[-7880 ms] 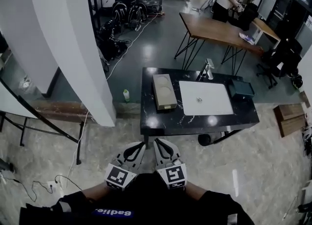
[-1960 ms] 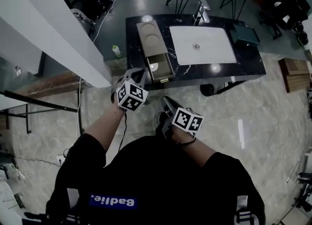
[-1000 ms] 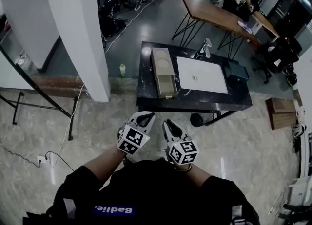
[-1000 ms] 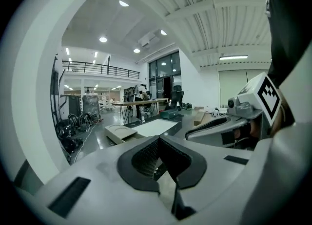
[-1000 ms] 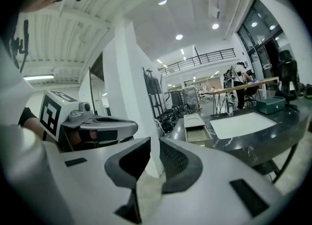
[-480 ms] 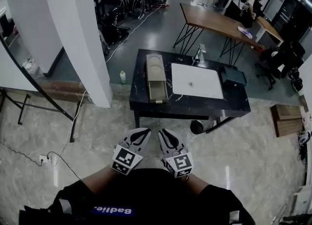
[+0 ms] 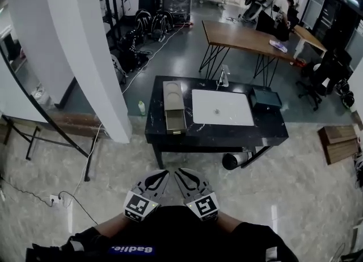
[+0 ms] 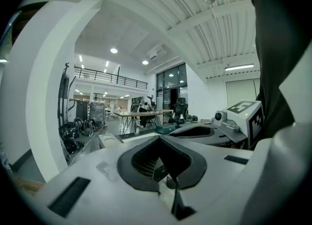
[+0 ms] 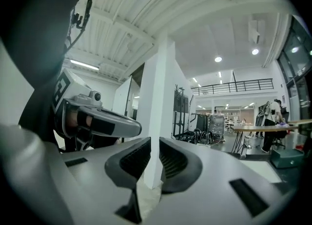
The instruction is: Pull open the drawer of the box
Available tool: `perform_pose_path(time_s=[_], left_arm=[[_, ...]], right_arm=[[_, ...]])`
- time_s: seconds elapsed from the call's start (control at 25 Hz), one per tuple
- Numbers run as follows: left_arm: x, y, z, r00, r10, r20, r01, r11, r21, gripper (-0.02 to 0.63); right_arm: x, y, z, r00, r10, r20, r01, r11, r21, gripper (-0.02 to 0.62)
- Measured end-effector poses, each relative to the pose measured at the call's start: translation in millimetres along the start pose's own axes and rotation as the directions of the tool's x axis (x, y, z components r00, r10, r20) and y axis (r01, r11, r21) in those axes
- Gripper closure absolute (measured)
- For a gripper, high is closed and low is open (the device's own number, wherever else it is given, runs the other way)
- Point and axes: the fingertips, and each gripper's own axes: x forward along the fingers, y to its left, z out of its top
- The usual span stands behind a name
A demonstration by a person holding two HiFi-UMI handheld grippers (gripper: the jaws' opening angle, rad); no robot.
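The table top is glossy black veined stone, the floor polished pale tile, the box matt beige, the far table brown wood.

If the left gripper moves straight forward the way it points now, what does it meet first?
The left gripper has only open air just ahead. The first solid thing is probably the front edge of the black table, right of the open drawer. Depth is unclear.
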Motion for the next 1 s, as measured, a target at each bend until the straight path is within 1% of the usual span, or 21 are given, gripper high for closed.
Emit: perform_pose_path(time_s=[0.16, 0.2, 0.24, 0.4, 0.56, 0.64, 0.72, 1.0], left_arm=[[-3.8, -2.5, 6.4, 1.0, -0.002, 0.015, 0.002, 1.0, 0.012, 0.606], [-4.3, -3.6, 6.0, 1.0, -0.005, 0.014, 0.005, 1.0, 0.012, 0.606], [-3.9, -4.4, 5.4, 1.0, -0.008, 0.012, 0.008, 1.0, 0.011, 0.606], [2.5, -4.8, 4.0, 1.0, -0.018, 0.009, 0.017, 1.0, 0.008, 0.606], [7.8, -6.6, 2.8, 0.999, -0.043, 0.002, 0.043, 0.999, 0.018, 0.606], [9.4, -6.6, 3.0, 0.999, -0.054, 0.0, 0.054, 0.998, 0.019, 0.606], [10.4, -6.9, 2.1, 0.998, -0.062, -0.001, 0.062, 0.998, 0.02, 0.606], [10.1, -8.4, -0.4, 0.996, -0.09, -0.013, 0.09, 0.996, 0.024, 0.606]], right_arm=[[-1.6, 0.7, 5.1, 0.999, 0.017, 0.038, -0.017, 1.0, -0.006, 0.543], [-2.5, -0.3, 6.1, 0.999, 0.014, 0.043, -0.014, 1.0, -0.008, 0.583], [-3.0, -1.6, 7.3, 0.999, 0.012, 0.047, -0.011, 1.0, -0.012, 0.595], [-3.7, -4.9, 10.5, 0.999, 0.01, 0.047, -0.009, 1.0, -0.026, 0.595], [-3.0, -4.6, 8.5, 0.998, 0.016, 0.056, -0.014, 0.999, -0.031, 0.595], [-2.2, -5.1, 10.2, 0.998, 0.015, 0.064, -0.012, 0.998, -0.055, 0.595], [-2.6, -5.7, 10.8, 0.997, 0.01, 0.075, -0.005, 0.997, -0.079, 0.595], [-3.8, -6.5, 19.2, 0.995, -0.023, 0.098, 0.03, 0.996, -0.079, 0.595]])
